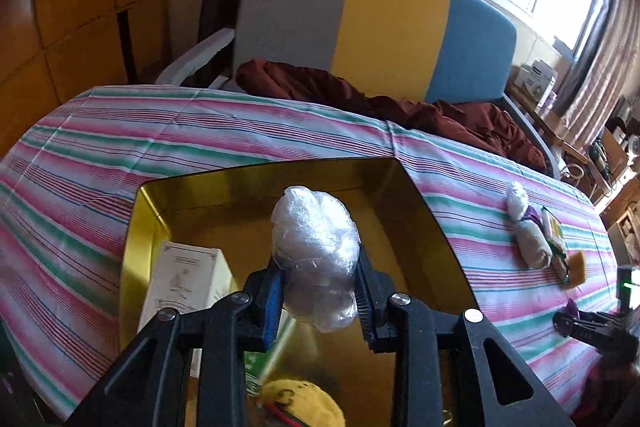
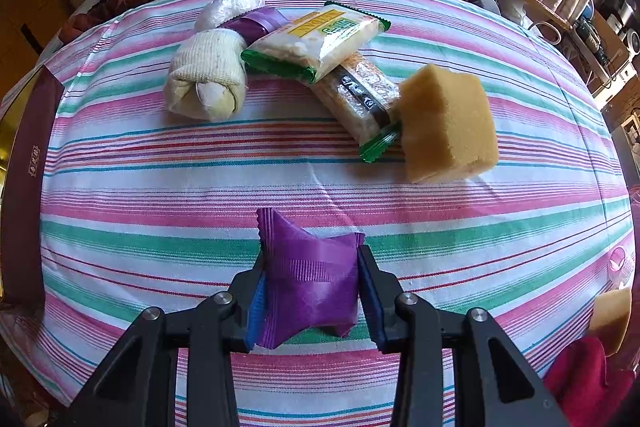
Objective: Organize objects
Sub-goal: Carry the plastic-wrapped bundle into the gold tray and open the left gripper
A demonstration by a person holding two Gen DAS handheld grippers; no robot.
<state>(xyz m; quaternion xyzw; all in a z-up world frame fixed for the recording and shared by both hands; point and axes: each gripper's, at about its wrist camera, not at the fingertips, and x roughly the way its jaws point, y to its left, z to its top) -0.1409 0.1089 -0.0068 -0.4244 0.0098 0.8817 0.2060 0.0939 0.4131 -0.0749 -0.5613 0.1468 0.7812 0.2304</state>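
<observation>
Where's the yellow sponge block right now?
In the right wrist view, the sponge block sits on the striped cloth, upper right, touching the end of the green-edged snack packet.

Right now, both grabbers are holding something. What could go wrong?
The left gripper pinches a squashy clear plastic bundle over the gold box; gripped low, it might slip out early. The right gripper squeezes a puffy purple packet, which could get crushed. The yellow sponge leans on a snack bar and may tip if bumped.
</observation>
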